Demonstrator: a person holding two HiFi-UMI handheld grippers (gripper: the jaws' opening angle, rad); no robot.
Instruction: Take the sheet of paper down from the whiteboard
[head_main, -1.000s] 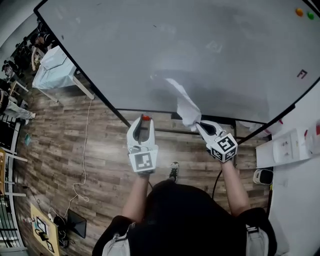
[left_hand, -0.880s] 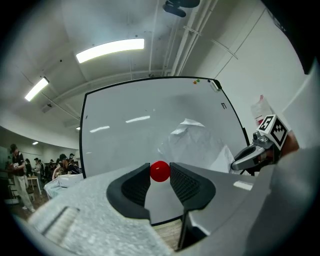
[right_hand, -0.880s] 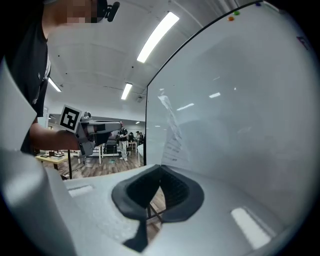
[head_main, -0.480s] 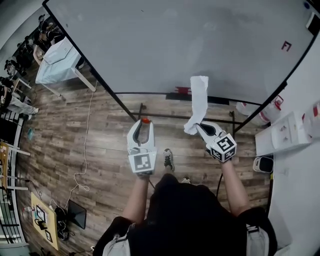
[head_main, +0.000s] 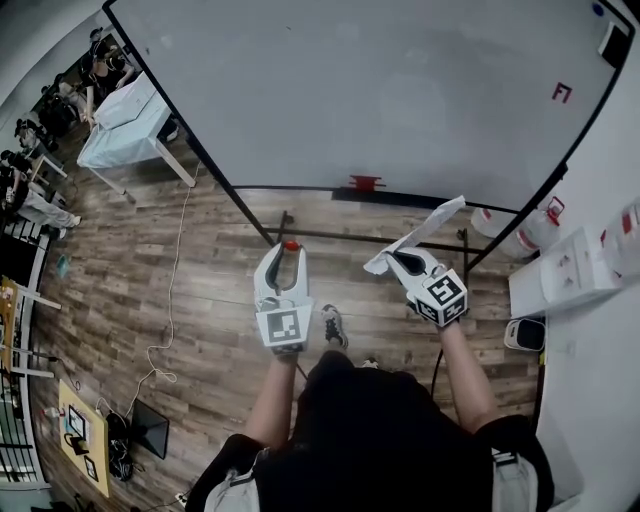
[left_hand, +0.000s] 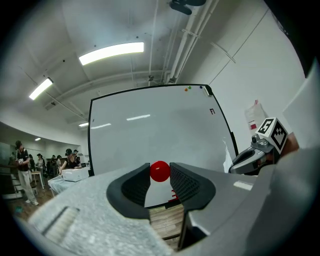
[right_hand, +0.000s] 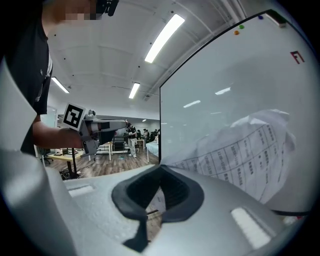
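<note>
The whiteboard (head_main: 380, 90) stands bare ahead of me, a step away. The sheet of paper (head_main: 425, 228), white and crumpled with a printed table, is off the board; my right gripper (head_main: 395, 262) is shut on its lower edge and the sheet leans up and to the right. In the right gripper view the paper (right_hand: 250, 150) spreads to the right of the closed jaws (right_hand: 159, 172). My left gripper (head_main: 290, 250) is shut on a small round red magnet (left_hand: 160, 171), level with the right gripper and to its left. Each gripper shows in the other's view.
A table with a pale cloth (head_main: 125, 125) and several people stand at far left. The board's stand bar (head_main: 370, 238) crosses the wooden floor in front of me. A white cabinet (head_main: 560, 280) and jugs (head_main: 520, 228) sit at right. Cables (head_main: 170, 300) trail on the floor.
Both grippers have drawn back from the whiteboard, which now sits farther off. The paper, pulled clear of the board, stood upright half a second ago and now leans right.
</note>
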